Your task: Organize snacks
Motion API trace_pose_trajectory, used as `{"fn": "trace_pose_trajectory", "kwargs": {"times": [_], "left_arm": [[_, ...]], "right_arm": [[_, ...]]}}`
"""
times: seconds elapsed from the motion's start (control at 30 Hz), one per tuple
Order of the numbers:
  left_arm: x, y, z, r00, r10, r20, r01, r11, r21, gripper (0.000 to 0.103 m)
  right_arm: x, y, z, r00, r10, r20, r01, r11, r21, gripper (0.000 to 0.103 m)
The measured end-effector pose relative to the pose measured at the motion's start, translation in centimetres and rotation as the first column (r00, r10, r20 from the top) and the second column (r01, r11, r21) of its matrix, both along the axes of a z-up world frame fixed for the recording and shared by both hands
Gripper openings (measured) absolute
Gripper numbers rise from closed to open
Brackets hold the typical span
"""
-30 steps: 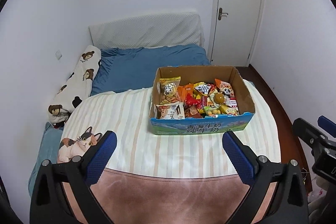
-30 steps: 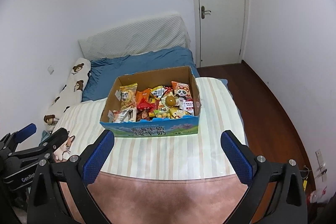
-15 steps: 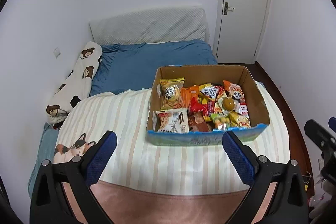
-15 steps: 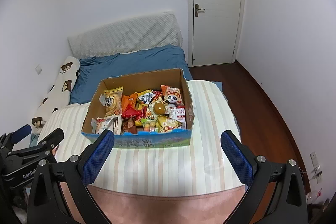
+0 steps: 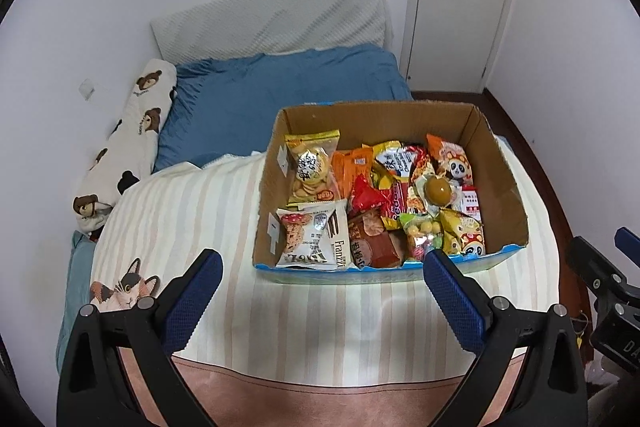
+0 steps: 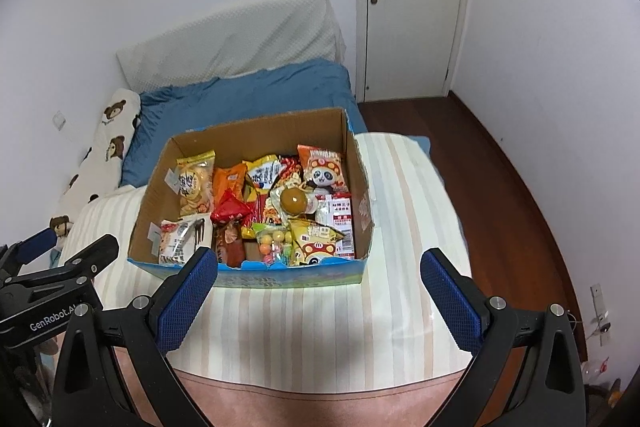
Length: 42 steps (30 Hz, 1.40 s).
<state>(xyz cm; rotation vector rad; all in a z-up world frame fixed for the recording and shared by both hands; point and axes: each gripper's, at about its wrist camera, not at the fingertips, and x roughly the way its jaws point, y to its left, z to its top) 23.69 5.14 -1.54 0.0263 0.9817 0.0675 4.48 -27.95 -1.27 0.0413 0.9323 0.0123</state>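
Snacks (image 5: 384, 195) fill a cardboard box (image 5: 496, 163) that sits on the striped blanket (image 5: 192, 211) at the foot of the bed (image 5: 256, 107), open side up so every packet is reachable from above. Packets lie jumbled and overlapping; a round brown sweet (image 5: 437, 190) rests on top. Left gripper (image 5: 320, 291) and right gripper (image 6: 318, 291) hover just short of the box, both spread wide and carrying nothing.
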Motion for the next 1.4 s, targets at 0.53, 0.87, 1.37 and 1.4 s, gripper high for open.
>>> {"fn": "trace_pose_trajectory", "kwargs": {"times": [0.53,0.87,1.37,1.4], "left_arm": [[1.3,-0.9,-0.2,0.998,-0.036,-0.044,0.035,0.999,-0.028,0.103],[1.1,-0.7,0.2,0.999,-0.028,-0.037,0.027,0.999,-0.045,0.103],[0.5,-0.8,0.8,0.999,-0.032,-0.032,0.031,0.998,-0.051,0.103],[0.6,-0.7,0.7,0.999,-0.032,-0.035,0.030,0.998,-0.052,0.103]], "right_arm": [[1.5,-0.1,-0.6,0.998,0.015,-0.061,-0.014,1.000,0.018,0.103],[1.0,-0.2,0.3,0.998,0.016,-0.055,-0.016,1.000,0.004,0.103],[0.7,-0.3,1.1,0.999,0.015,-0.043,-0.015,1.000,-0.001,0.103],[0.7,-0.3,1.1,0.999,0.015,-0.043,-0.015,1.000,-0.001,0.103]]}}
